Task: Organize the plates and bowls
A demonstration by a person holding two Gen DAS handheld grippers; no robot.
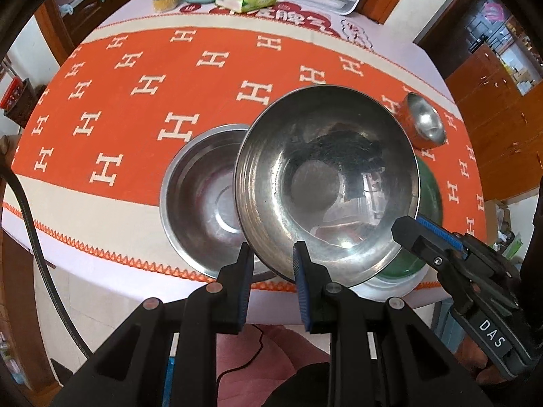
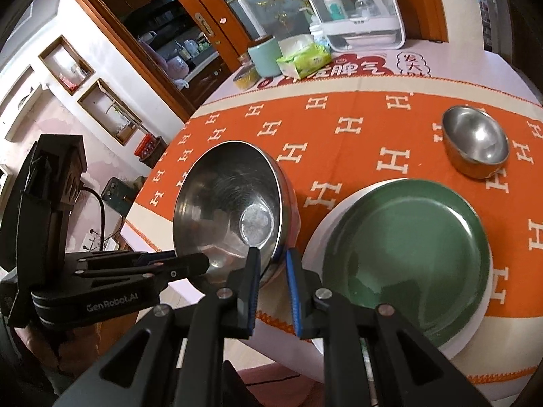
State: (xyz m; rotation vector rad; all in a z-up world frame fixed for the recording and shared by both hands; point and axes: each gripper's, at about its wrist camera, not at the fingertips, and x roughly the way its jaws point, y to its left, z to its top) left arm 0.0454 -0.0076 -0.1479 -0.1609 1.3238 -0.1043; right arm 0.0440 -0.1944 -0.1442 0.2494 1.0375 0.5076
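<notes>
Both my jaws pinch the raised, tilted bowl's (image 1: 325, 183) rim: left gripper (image 1: 271, 254) at six o'clock, right gripper (image 2: 273, 257) at four. Mid-stacking, I judge; next, lower it into the second bowl (image 1: 203, 200) at nine.

Open orange cloth (image 1: 135, 108) across the left and middle. Blocked near the front edge by a resting steel bowl (image 1: 200, 200), a raised bowl (image 1: 325, 176) and green plate (image 2: 407, 257); small bowl (image 2: 475, 142) far right, clutter along the far edge.
</notes>
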